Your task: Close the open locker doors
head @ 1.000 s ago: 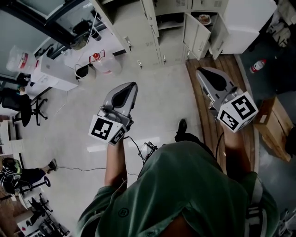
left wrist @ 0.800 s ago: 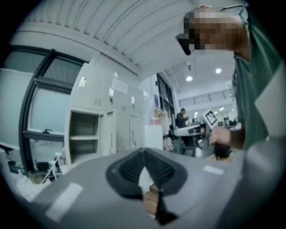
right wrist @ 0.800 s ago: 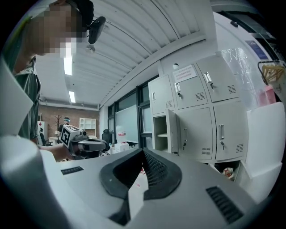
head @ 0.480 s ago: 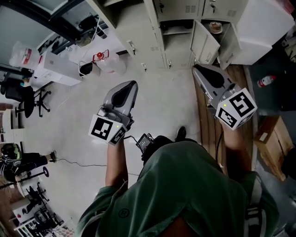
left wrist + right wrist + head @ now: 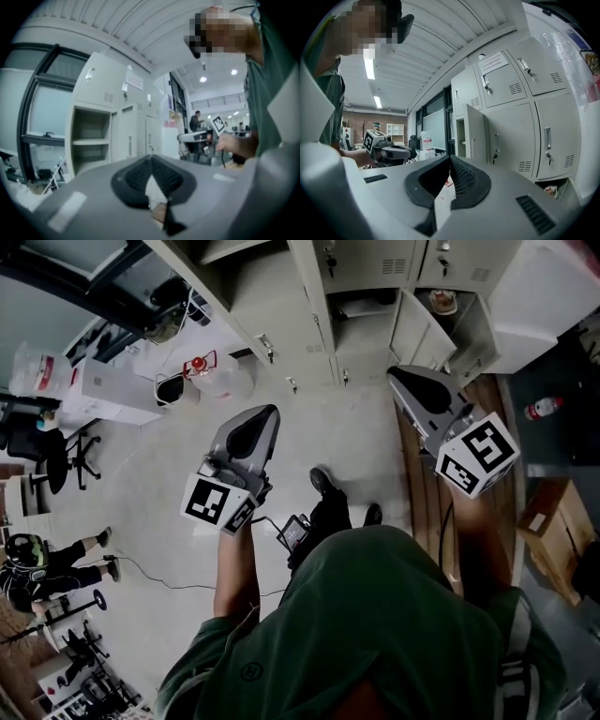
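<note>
Hovering above the floor [image 5: 352,442], left claw [image 5: 265,413] and right claw [image 5: 398,378] are both pressed together, empty. Open locker doors [image 5: 415,332] stand at 1 o'clock, well apart from both.

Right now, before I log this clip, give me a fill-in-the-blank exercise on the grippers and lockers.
1. The left gripper has its jaws ___, with nothing between them.
2. The locker door ahead of the right gripper stands ___.
3. Of the two grippers, the ___ one is nearer that door.
Missing words: shut; open; right.
</note>
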